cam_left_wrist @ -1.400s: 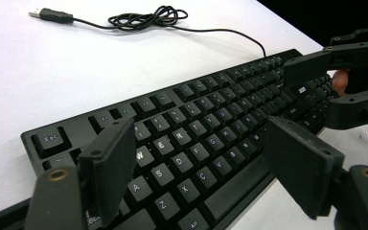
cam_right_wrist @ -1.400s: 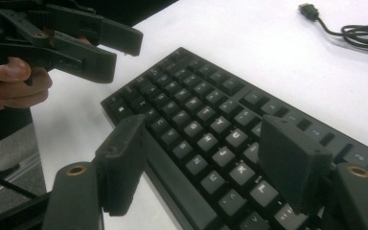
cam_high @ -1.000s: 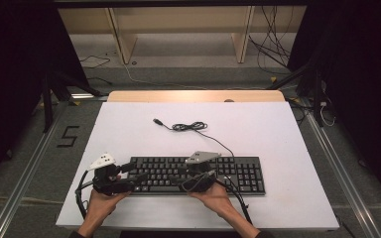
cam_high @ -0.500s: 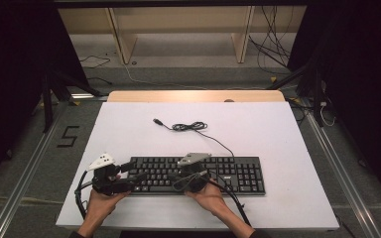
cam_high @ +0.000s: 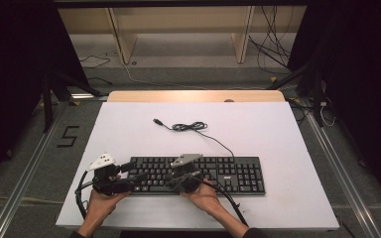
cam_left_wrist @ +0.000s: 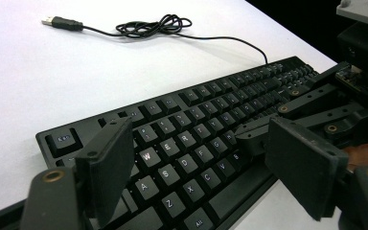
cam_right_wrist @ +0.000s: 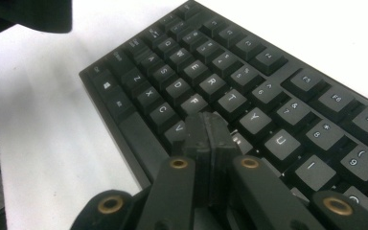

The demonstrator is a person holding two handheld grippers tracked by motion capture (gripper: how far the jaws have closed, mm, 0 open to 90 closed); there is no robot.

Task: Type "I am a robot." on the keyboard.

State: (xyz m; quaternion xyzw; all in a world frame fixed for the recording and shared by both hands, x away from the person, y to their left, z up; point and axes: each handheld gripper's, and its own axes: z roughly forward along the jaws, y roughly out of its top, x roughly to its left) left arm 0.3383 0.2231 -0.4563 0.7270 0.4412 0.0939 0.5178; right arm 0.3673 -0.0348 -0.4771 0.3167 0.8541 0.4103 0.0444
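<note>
Right gripper (cam_right_wrist: 210, 129), jaws pressed together and empty, bears on the keyboard (cam_high: 228, 171) near G. Left gripper (cam_left_wrist: 211, 163), at its 9 o'clock, stands spread. Risk: the wide tip may depress neighbouring keys.

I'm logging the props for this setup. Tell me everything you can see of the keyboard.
The keyboard is a black, full-size one with a number pad, plastic-looking, with white legends on its keys. It lies flat near the front edge of the white table, long side toward the person. A thin black cable runs from its back edge to a loose coil and a USB plug, lying unplugged. The right gripper, jaws shut, has its tips down among the middle letter keys; the left gripper, open, straddles the left end.
</note>
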